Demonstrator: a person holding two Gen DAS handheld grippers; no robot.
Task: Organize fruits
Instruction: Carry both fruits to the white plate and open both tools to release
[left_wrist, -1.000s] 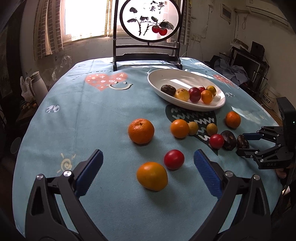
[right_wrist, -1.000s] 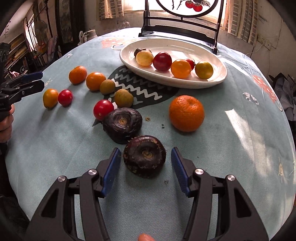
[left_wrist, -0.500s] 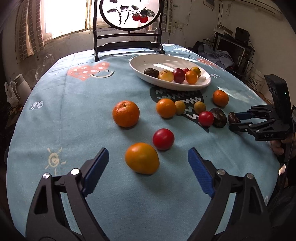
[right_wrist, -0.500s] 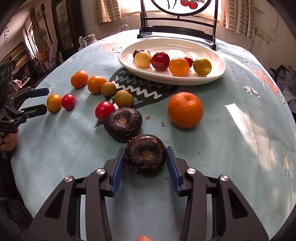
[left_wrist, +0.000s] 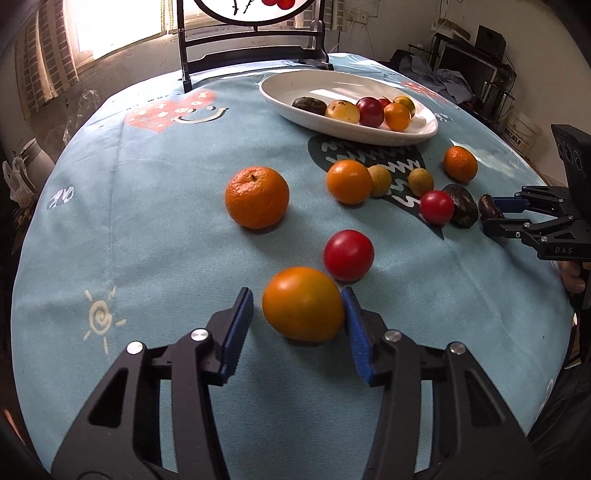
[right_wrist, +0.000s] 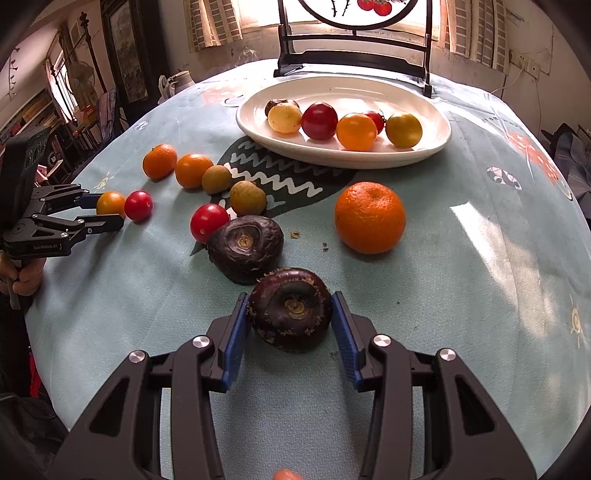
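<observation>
My left gripper (left_wrist: 297, 321) stands around a smooth orange fruit (left_wrist: 303, 303) on the blue tablecloth; its right pad touches the fruit, the left pad stands a little off it. A red tomato (left_wrist: 348, 254) lies just beyond. My right gripper (right_wrist: 290, 326) is shut on a dark purple fruit (right_wrist: 290, 308), both pads against its sides, with a second dark fruit (right_wrist: 244, 246) right behind it. The white oval plate (right_wrist: 432, 147) at the back holds several fruits. The right gripper also shows in the left wrist view (left_wrist: 496, 213).
Loose on the cloth are a mandarin (left_wrist: 256, 196), an orange (left_wrist: 348, 181), two small brownish fruits (left_wrist: 420, 181), a red tomato (right_wrist: 208, 222) and a large mandarin (right_wrist: 369, 217). A dark wooden screen stand (left_wrist: 255, 51) stands behind the plate.
My left gripper moved forward and narrowed around the orange fruit. My right gripper closed from beside the dark purple fruit to gripping it.
</observation>
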